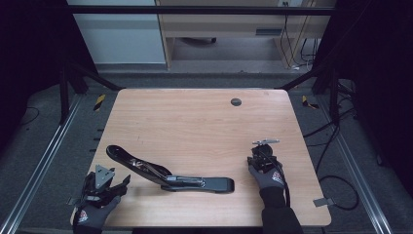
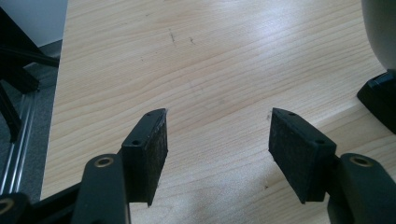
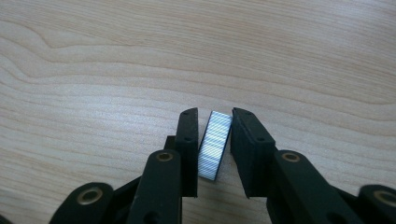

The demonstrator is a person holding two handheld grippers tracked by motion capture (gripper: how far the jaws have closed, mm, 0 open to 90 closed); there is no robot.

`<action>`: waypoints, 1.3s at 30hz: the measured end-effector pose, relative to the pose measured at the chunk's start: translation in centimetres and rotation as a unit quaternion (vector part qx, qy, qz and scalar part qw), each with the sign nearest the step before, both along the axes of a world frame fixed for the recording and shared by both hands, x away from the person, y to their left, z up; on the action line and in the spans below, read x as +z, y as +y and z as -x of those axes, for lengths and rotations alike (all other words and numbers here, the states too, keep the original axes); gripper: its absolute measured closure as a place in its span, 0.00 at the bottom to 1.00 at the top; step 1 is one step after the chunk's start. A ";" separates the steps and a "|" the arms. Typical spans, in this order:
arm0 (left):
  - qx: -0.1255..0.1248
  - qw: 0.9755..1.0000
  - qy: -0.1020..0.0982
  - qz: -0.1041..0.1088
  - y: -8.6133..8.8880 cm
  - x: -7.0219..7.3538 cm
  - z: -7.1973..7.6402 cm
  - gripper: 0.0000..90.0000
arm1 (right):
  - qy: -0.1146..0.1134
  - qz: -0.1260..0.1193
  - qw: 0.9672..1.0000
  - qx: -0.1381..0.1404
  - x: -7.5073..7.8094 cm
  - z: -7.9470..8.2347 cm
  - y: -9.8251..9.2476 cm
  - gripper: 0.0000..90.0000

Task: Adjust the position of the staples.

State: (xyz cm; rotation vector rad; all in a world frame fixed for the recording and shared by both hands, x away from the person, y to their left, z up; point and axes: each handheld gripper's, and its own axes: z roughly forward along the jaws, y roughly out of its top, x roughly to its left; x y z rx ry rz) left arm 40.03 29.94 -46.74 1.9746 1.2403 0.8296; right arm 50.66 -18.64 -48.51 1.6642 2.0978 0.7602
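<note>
Staple strip [image 3: 215,145] squeezed between right gripper [image 3: 214,140] pads at lower centre, open stapler [image 1: 168,174] lower middle of table [image 1: 195,122], left gripper [image 2: 217,140] jaws wide, holding nothing

Premises appeared lab or recording rig, not home. Wooden worktop [image 1: 204,122] stood inside black metal frame [image 1: 195,9] with floor rails [image 1: 44,161]; loose cables [image 1: 336,141] trailed over grey carpet; plain cabinet [image 1: 234,24] stood behind.
</note>
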 end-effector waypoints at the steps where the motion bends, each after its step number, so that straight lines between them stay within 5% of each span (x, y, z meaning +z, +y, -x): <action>1: 0.000 1.000 0.000 0.000 0.0 0.0 0.0 0.41 | -0.001 0.002 1.000 0.001 0.0 0.0 0.0 0.84; 10: -0.001 1.000 0.000 0.000 0.0 0.0 0.0 0.41 | -0.014 -0.005 1.000 0.022 0.8 0.6 -0.3 0.87; 15: -0.002 1.000 0.002 -0.001 0.0 0.0 0.0 0.41 | -0.024 -0.002 0.997 0.076 1.4 1.7 -1.2 0.87; 23: -0.002 1.000 0.002 -0.001 0.0 0.0 0.1 0.41 | -0.029 -0.012 0.992 0.125 1.7 4.0 -2.5 0.87; 39: -0.002 1.000 0.003 -0.002 -0.1 0.0 0.1 0.42 | -0.025 -0.003 0.987 0.161 0.4 7.9 -4.4 0.87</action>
